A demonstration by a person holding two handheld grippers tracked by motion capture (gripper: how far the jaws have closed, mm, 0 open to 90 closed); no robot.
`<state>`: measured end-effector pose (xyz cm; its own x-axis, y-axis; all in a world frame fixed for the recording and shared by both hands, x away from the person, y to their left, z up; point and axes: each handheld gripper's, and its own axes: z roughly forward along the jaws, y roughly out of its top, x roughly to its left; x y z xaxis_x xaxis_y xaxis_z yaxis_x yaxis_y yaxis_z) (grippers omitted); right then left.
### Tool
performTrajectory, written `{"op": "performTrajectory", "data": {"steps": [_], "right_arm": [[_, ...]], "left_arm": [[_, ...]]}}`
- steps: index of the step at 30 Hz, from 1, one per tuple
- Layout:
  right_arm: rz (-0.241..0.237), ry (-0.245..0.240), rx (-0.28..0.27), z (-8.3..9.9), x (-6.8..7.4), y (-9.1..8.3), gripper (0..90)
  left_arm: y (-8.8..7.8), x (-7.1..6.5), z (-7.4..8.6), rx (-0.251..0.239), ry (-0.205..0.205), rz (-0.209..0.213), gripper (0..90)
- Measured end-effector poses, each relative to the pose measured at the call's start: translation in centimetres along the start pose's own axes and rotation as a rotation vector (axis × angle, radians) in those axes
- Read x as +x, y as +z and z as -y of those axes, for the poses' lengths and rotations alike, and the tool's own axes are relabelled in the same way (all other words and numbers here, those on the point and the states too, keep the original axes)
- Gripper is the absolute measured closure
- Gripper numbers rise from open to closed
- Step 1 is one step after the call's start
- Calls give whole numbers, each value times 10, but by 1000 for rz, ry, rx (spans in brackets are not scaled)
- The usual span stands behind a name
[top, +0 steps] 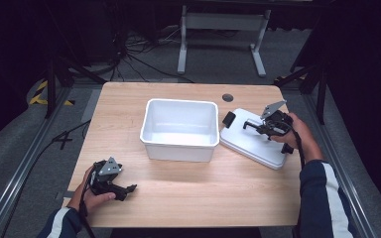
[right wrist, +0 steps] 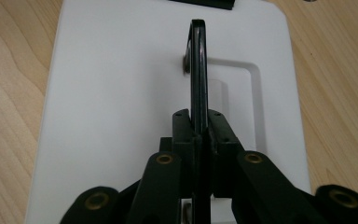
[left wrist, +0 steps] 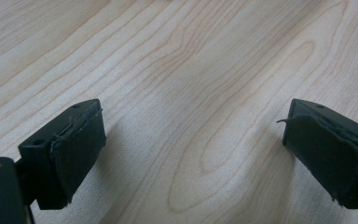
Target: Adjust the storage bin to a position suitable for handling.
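Note:
A white lid [top: 250, 145] lies flat on the table to the right of an open white bin [top: 178, 151]. In the right gripper view the lid [right wrist: 121, 93] carries a thin black handle [right wrist: 197, 60] that stands upright, seen edge-on. My right gripper [right wrist: 199, 126] is shut on that handle, its jaws pressed against both sides. From above, the right gripper [top: 252, 125] sits over the lid's middle, pointing left. My left gripper [top: 129, 188] rests near the table's front left corner. Its jaws stand wide apart over bare wood [left wrist: 193, 135] with nothing between them.
The bin holds nothing that I can see. A black latch [top: 228, 119] sits at the lid's end nearest the bin. A round cable hole [top: 227, 97] marks the table's back edge. Metal rails and cables run along the floor on the left.

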<state>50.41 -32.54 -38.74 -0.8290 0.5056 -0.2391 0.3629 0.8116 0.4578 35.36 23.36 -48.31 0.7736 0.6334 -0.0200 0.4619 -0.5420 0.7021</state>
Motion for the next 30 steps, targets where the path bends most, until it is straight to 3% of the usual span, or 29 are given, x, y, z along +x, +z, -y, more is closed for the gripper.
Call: {"op": "performTrajectory", "data": {"steps": [4, 16, 30], "right_arm": [[0, 6, 15, 2, 0, 2, 832], [24, 37, -67, 1, 0, -11, 780], [8, 43, -124, -10, 10, -22, 706]], "left_arm": [[0, 0, 0, 0, 1, 0, 62], [0, 0, 0, -1, 1, 1, 62], [0, 1, 0, 1, 6, 8, 61]]}}
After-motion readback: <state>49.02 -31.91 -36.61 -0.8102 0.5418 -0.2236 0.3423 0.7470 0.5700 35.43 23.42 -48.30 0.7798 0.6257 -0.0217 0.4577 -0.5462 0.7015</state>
